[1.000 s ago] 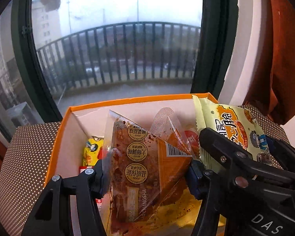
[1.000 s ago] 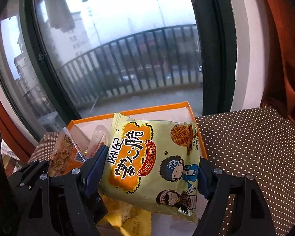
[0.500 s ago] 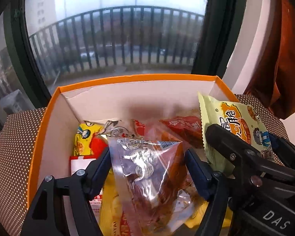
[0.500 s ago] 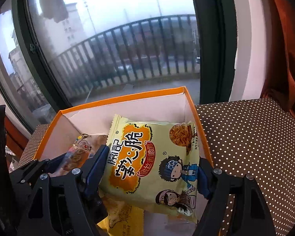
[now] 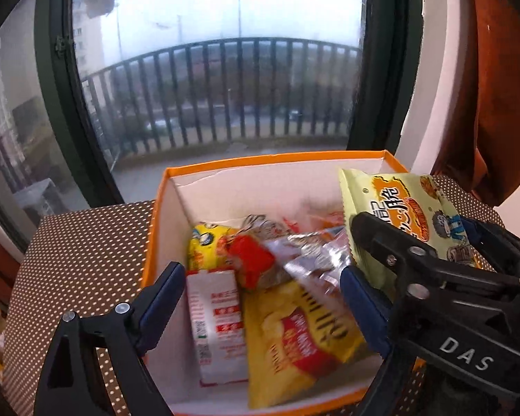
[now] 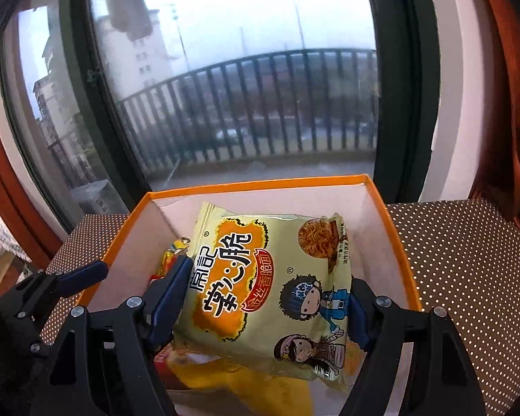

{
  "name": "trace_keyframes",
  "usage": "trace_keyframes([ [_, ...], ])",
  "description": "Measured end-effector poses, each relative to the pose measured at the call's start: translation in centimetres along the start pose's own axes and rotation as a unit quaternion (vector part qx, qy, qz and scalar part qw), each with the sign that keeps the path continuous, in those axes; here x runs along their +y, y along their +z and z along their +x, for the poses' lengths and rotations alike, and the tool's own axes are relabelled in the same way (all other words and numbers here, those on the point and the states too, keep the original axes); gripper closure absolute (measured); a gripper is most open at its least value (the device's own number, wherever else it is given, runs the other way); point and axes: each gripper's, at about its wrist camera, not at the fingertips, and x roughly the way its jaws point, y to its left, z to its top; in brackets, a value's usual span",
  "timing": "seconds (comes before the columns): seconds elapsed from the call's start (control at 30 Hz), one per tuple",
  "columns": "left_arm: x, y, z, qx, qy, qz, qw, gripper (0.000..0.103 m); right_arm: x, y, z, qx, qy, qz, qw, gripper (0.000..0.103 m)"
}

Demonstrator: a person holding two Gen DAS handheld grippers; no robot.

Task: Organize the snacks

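L gripper (image 5: 260,298) over the orange box (image 5: 274,161), jaws just been opening, now spread wide w/ nothing pinched; clear snack pack (image 5: 312,260) lies loose in the box on the yellow chip bag (image 5: 301,343), next to white carton (image 5: 218,322). R gripper (image 6: 263,305) pinches the noodle snack bag (image 6: 260,277) betw both pads, bag hanging over the box interior.

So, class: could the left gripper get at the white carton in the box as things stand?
Probably yes. The left gripper is open and empty just above the white carton, whose top is bare; only the yellow bag crowds one side.
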Motion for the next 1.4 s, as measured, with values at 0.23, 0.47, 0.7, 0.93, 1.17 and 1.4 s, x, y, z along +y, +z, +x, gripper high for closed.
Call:
trace_keyframes([
  [0.23, 2.2, -2.1, -1.2, -0.003, 0.023, -0.009, 0.9997, 0.011, 2.4, -0.4, 1.0, 0.018, 0.01, -0.023, 1.0, 0.024],
  [0.47, 2.0, -3.1, -1.9, 0.002, 0.039, -0.009, 0.9992, 0.011, 4.8, -0.8, 2.8, 0.031, -0.011, -0.058, 0.998, 0.024],
  [0.7, 1.6, -3.8, -2.2, 0.018, 0.022, -0.012, 0.9995, 0.009, 5.9, -1.2, 3.0, 0.034, -0.032, -0.093, 0.995, 0.021],
  [0.93, 1.1, -4.2, -3.3, 0.001, 0.03, -0.017, 0.9994, 0.008, 4.9, -1.7, 1.9, 0.028, -0.032, -0.064, 0.997, 0.014],
  [1.17, -0.1, -4.6, -5.3, -0.022, 0.024, -0.018, 0.9993, 0.007, 3.5, -2.4, -1.2, 0.013, -0.03, -0.037, 0.999, 0.014],
  [1.4, -1.4, -5.1, -9.1, -0.06, 0.013, -0.027, 0.9978, 0.005, 2.7, -3.6, -6.1, -0.024, -0.037, -0.03, 0.999, 0.014],
])
